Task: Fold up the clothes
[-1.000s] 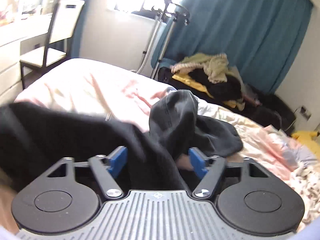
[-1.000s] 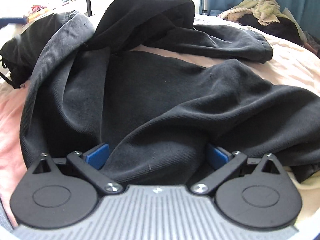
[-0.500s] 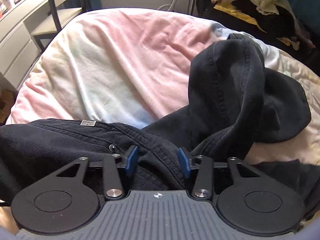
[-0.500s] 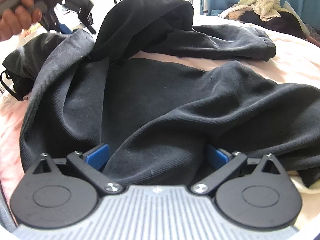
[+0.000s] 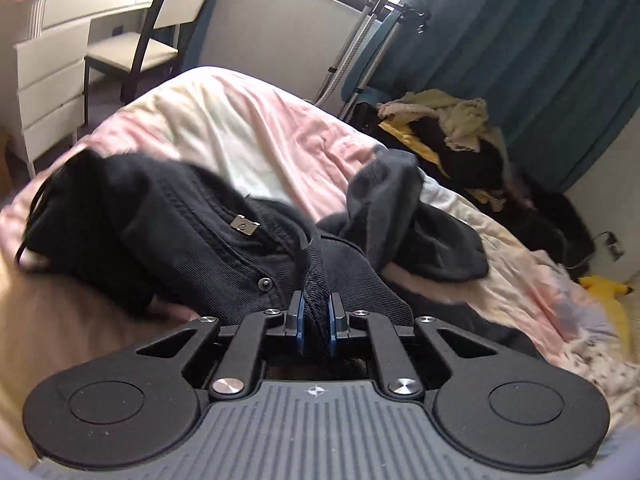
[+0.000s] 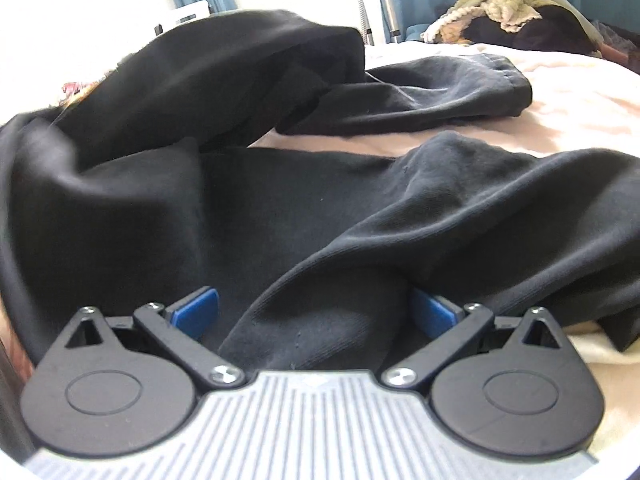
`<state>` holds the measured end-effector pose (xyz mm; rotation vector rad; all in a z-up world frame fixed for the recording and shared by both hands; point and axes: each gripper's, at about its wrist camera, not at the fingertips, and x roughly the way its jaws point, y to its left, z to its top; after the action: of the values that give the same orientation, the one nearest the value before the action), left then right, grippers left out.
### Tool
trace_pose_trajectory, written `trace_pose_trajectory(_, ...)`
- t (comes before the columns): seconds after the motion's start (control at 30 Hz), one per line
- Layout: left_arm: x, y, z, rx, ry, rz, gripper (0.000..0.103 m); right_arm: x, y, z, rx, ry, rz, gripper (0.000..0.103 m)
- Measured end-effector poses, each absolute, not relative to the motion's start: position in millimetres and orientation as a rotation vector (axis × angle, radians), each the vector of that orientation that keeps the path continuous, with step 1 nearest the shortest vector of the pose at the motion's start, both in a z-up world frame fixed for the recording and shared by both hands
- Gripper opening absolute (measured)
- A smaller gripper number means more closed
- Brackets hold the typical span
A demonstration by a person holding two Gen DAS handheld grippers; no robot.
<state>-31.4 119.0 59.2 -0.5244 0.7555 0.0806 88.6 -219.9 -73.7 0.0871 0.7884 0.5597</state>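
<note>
Black trousers (image 5: 208, 236) lie crumpled on a pink and white bed (image 5: 248, 120). In the left wrist view my left gripper (image 5: 314, 320) is shut on a fold of the trousers near the waistband, by a stud and a small metal label. A leg (image 5: 392, 204) is bunched up beyond it. In the right wrist view my right gripper (image 6: 316, 312) is open, its blue pads on either side of a ridge of the trousers (image 6: 280, 200). A cuffed leg end (image 6: 460, 88) lies flat farther back.
A pile of other clothes (image 5: 452, 128) sits past the bed's far end, in front of teal curtains (image 5: 520, 40). A white desk (image 5: 48, 40) and chair (image 5: 160, 32) stand to the left. A yellow item (image 5: 604, 288) lies on the floor at right.
My left gripper has closed on a fold of the trousers near the waistband and lifted it. The trousers have shifted in the right wrist view. My right gripper stays open.
</note>
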Motion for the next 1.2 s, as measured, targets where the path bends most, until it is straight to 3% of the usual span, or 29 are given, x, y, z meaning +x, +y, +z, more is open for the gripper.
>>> trace_pose_trajectory(0.2, -102, 123, 31, -0.623, 0.789, 0.025, 0.016, 80, -216, -68, 0.076, 0.757, 0.555, 0.102)
trace_pose_trajectory(0.53, -129, 121, 36, -0.541, 0.719, -0.085, 0.027, 11, -159, -5, 0.127, 0.421, 0.771, 0.102)
trace_pose_trajectory(0.67, -141, 143, 53, -0.52, 0.664, -0.105, 0.059, -4, -115, 1, 0.237, 0.403, 0.962, 0.102)
trace_pose_trajectory(0.83, -127, 187, 79, -0.448, 0.568, -0.038, 0.079, 13, -97, -19, 0.468, 0.543, 1.017, 0.102)
trace_pose_trajectory(1.0, -55, 235, 86, -0.377, 0.523, 0.164, 0.079, 13, -100, -30, 0.494, 0.569, 1.022, 0.101)
trace_pose_trajectory(1.2, 43, 262, 64, -0.273, 0.734, 0.185, 0.076, 7, -105, -28, 0.521, 0.589, 1.104, 0.1)
